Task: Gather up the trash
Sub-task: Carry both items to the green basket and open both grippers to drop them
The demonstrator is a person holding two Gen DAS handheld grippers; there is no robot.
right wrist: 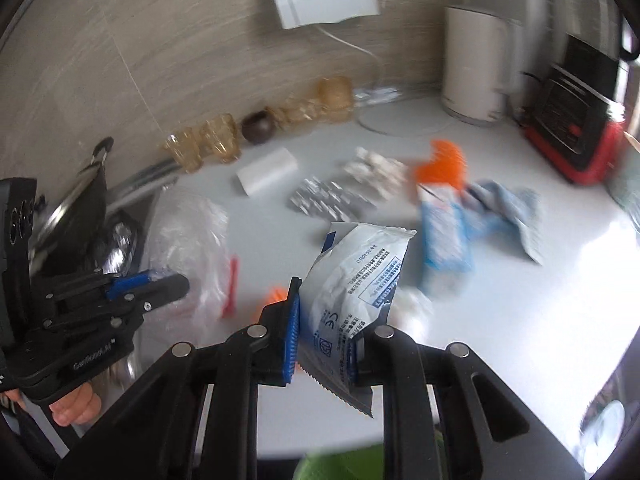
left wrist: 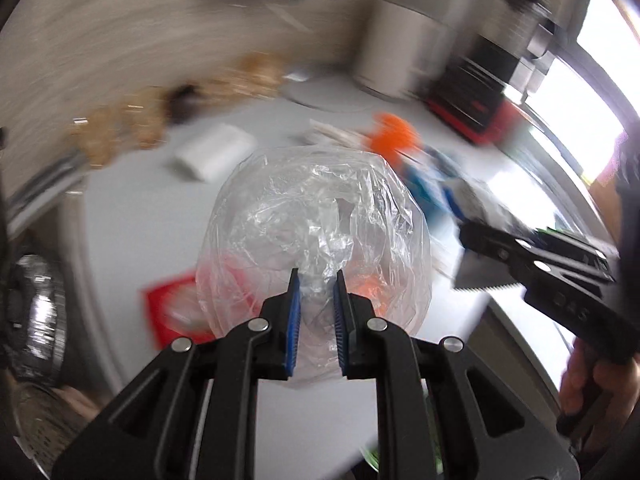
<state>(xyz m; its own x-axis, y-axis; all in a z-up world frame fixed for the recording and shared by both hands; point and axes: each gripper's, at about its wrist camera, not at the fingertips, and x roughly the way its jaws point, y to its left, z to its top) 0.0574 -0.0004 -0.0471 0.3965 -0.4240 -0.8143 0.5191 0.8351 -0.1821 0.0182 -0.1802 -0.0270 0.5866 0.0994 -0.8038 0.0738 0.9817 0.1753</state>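
Note:
My left gripper [left wrist: 316, 276] is shut on the gathered edge of a clear plastic bag [left wrist: 312, 208], which hangs crumpled over the white counter [left wrist: 132, 224]. My right gripper [right wrist: 324, 320] is shut on a white and blue wrapper [right wrist: 356, 276] with printed text and a jagged end, lifted off the counter. In the right wrist view the left gripper [right wrist: 176, 280] shows at the left with the bag [right wrist: 184, 224]. In the left wrist view the right gripper [left wrist: 468, 236] comes in from the right. More litter lies behind: an orange wrapper [right wrist: 440, 164], a blue packet [right wrist: 444, 236] and foil blister packs [right wrist: 324, 200].
A white kettle [right wrist: 476, 64] and a red and black appliance [right wrist: 576, 120] stand at the back right. Amber glasses [right wrist: 216, 140] line the wall. A white tissue pack [right wrist: 268, 174] and a red packet [left wrist: 172, 312] lie on the counter. A metal sink [left wrist: 36, 300] is at the left.

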